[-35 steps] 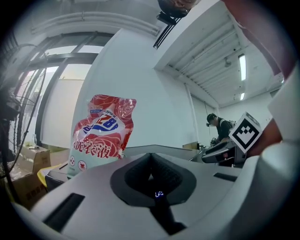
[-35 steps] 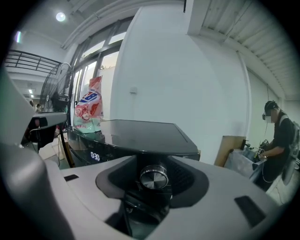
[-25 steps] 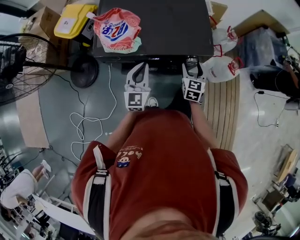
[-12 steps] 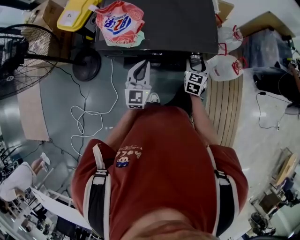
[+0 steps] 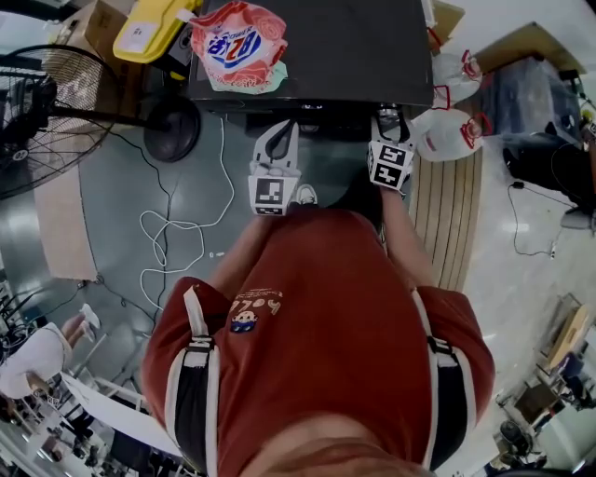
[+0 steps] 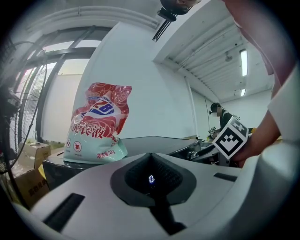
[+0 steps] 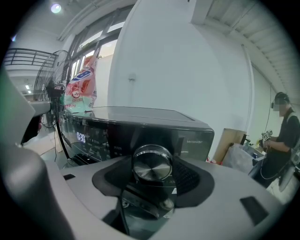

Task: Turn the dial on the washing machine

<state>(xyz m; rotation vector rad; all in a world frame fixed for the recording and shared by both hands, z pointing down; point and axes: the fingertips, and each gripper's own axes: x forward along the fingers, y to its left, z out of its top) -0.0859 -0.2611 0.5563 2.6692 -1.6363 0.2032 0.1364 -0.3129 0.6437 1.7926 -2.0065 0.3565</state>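
Note:
The black washing machine [image 5: 307,47] stands right in front of me. Its round silver dial [image 7: 151,164] sits on the glossy front panel, beside a lit display [image 7: 80,137]. My right gripper [image 7: 151,157] is at the panel with the dial between its jaws. The jaws are closing and I see small gaps beside the dial. In the head view this right gripper [image 5: 389,121] reaches under the machine's front edge. My left gripper [image 5: 279,130] hangs lower left of the panel, shut and empty [image 6: 151,161]. A pink detergent bag [image 5: 237,47] lies on the lid.
A floor fan [image 5: 37,121] stands at the left, with white cable [image 5: 177,242] looped on the floor. Cardboard boxes [image 5: 88,28] and a yellow container [image 5: 149,33] sit behind it. White bags [image 5: 447,135] lie right of the machine. A person [image 7: 281,136] stands far right.
My right gripper has moved a little further in toward the machine's front panel. The left gripper has stayed about where it was.

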